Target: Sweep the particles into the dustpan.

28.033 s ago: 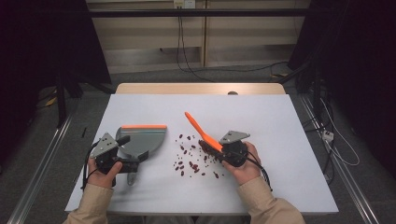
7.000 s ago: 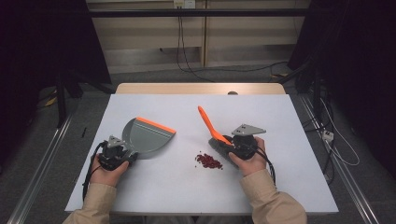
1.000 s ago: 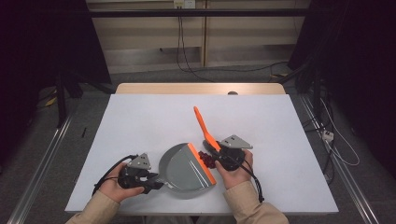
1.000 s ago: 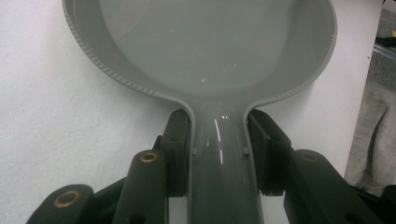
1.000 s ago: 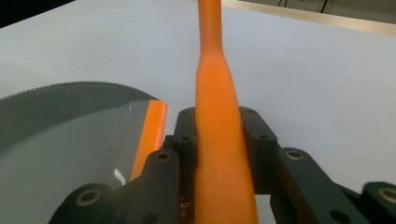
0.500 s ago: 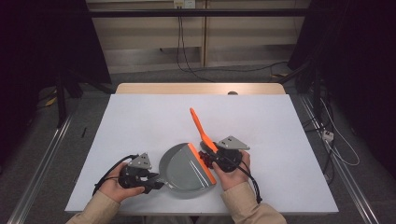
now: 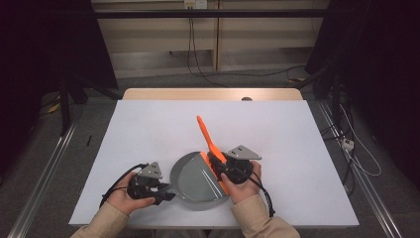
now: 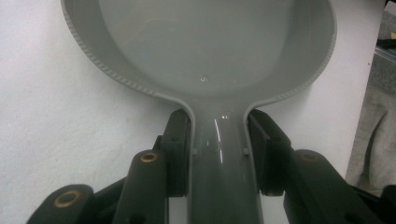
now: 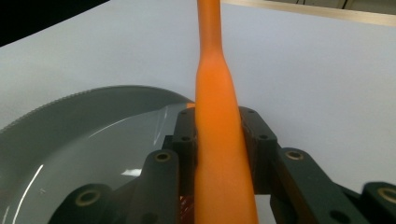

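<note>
- Two tools are working together here: the left tool (image 7: pixel 166 192) is clamping its jaws on the handle of a grey dustpan (image 7: pixel 198 179), and the right tool (image 7: pixel 223 168) is clamping its jaws on the shaft of an orange brush (image 7: pixel 207 139).
- In the left gripper view, the black pads (image 8: pixel 180 151) are pressing on both sides of the narrow grey handle, with the pan's round bowl (image 8: pixel 205 42) spreading out ahead over the white worktop (image 8: pixel 60 121).
- In the right gripper view, the brush (image 9: pixel 219 140) is rising straight up between the pads (image 9: pixel 254 144), and the dustpan (image 9: pixel 84 135) is lying just to the side and below it.
- In the high view, the pan is sitting near the front edge of the worktop (image 7: pixel 148 124), its orange lip (image 7: pixel 214 173) touching or lying just beside the right tool, while the brush handle is slanting up and away from the person.
- Judging by this, the sweeping step is nearing its end: the brush head is working at the pan's lip, and I cannot tell whether any crumbs are lying inside.
- No loose bits are showing on the worktop around the pan.
- The next move is calling for a short pull of the brush over the lip, with the left tool holding the pan flat and steady so nothing is slipping under its edge.
</note>
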`<state>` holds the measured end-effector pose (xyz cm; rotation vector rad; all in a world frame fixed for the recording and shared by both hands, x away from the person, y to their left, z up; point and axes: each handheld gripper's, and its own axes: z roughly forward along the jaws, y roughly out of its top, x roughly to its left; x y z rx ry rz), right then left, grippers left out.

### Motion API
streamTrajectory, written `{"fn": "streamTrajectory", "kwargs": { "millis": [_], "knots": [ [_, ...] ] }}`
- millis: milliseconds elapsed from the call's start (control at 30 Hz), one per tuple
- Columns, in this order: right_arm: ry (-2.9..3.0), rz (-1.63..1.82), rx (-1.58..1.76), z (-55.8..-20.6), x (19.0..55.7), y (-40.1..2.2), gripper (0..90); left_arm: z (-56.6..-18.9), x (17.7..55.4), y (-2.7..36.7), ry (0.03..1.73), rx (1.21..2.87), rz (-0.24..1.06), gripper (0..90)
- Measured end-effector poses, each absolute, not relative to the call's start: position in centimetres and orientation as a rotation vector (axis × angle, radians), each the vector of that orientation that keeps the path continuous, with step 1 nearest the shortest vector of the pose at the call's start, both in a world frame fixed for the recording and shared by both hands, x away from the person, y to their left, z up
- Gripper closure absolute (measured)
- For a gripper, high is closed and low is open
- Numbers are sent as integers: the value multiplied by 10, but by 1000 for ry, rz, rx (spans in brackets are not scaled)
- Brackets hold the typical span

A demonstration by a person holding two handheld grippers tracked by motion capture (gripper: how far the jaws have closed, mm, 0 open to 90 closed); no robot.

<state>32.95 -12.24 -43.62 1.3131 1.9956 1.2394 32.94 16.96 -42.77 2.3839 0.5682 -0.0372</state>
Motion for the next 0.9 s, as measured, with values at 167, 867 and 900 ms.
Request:
{"fn": "streamTrajectory", "kwargs": {
  "millis": [167, 867, 900],
  "knots": [
    [1989, 1239, 1307, -437, 328, -119, 716, -428, 329, 170, 568, 2384, -35, 629],
    [2067, 1346, 1221, -429, 323, -86, 718, -429, 329, 171, 582, 2371, -38, 628],
    [2068, 1360, 1225, -429, 324, -85, 718, -429, 329, 171, 584, 2370, -39, 628]
  ]
}}
